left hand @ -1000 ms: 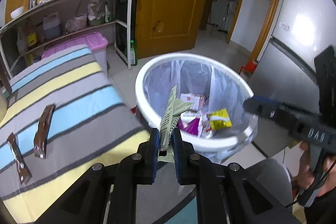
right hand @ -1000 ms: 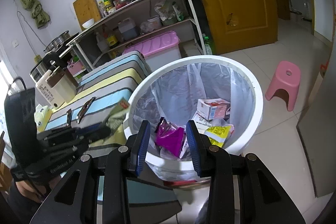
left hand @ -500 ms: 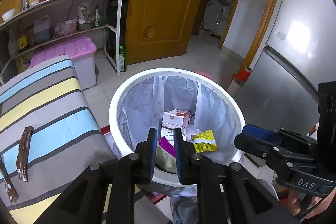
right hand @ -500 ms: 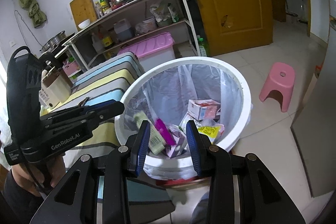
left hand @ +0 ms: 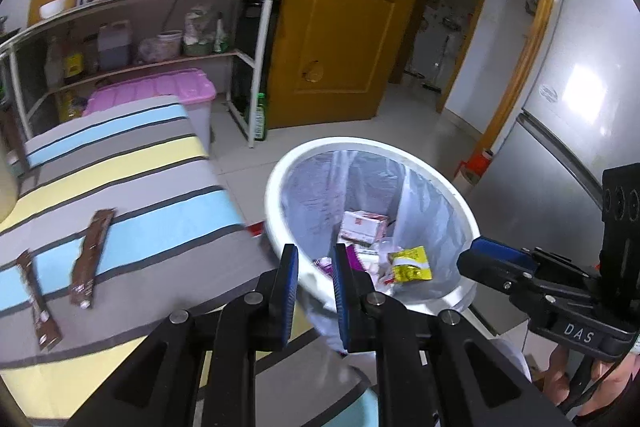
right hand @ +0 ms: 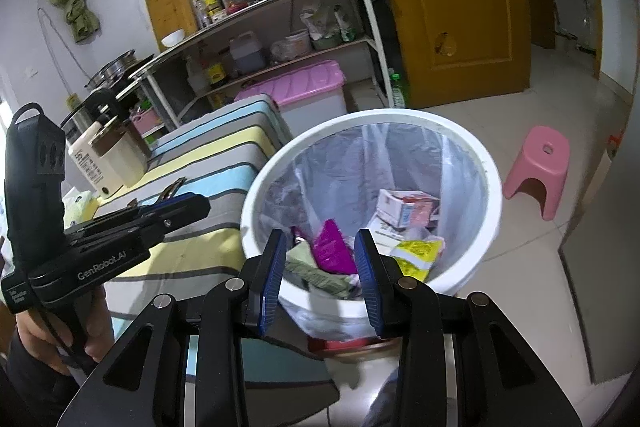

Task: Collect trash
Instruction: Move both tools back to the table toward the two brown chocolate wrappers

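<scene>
trash: two brown wrappers (left hand: 91, 259) flat on striped cloth (left hand: 132, 195), well left of left gripper (left hand: 314, 269). left gripper near bin rim, jaws narrowly apart, nothing between. right gripper (right hand: 320, 259) over white bin (right hand: 486, 163), jaws wide, empty. green wrapper (right hand: 316, 273), purple packet (right hand: 334, 247) lie in bin below.

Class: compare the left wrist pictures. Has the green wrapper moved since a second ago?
Yes. It was clamped in the left gripper at the white bin rim; now those jaws stand apart and empty, and the green wrapper lies inside the bin.
</scene>
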Demonstrator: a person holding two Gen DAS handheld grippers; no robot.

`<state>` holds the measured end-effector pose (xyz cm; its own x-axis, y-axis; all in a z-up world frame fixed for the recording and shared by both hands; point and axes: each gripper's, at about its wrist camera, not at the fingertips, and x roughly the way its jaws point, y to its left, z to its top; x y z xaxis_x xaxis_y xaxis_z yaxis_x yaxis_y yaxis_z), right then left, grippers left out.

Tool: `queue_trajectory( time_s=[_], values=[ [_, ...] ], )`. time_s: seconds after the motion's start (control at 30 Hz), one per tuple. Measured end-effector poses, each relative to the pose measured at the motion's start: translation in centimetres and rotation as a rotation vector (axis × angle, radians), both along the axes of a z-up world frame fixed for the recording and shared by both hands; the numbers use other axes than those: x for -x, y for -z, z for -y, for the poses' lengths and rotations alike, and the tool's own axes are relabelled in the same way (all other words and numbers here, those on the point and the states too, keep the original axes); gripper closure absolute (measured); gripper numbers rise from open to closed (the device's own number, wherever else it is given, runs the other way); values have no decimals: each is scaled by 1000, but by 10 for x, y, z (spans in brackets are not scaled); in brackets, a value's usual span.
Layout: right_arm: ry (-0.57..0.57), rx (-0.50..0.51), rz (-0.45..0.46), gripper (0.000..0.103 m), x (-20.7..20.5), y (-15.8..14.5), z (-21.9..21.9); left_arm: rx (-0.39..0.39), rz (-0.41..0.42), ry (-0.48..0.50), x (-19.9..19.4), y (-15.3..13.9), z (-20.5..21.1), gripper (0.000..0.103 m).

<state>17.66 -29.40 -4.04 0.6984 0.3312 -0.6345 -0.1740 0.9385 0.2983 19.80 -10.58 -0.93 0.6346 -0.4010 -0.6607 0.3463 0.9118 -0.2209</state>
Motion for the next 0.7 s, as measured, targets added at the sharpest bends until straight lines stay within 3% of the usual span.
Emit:
queue_trajectory(
  time_s=[0.43,0.57,0.7],
  values=[
    [-139,6,17,62,-3,-1,-64,-3,-35,-225,24,8,-95,86],
    [-182,10,12,62,-7,0,-86,-2,-32,-307,28,8,-126,74],
    [-205,11,-2,62,-13,1,-103,2,-51,-384,24,14,-152,71]
  ],
)
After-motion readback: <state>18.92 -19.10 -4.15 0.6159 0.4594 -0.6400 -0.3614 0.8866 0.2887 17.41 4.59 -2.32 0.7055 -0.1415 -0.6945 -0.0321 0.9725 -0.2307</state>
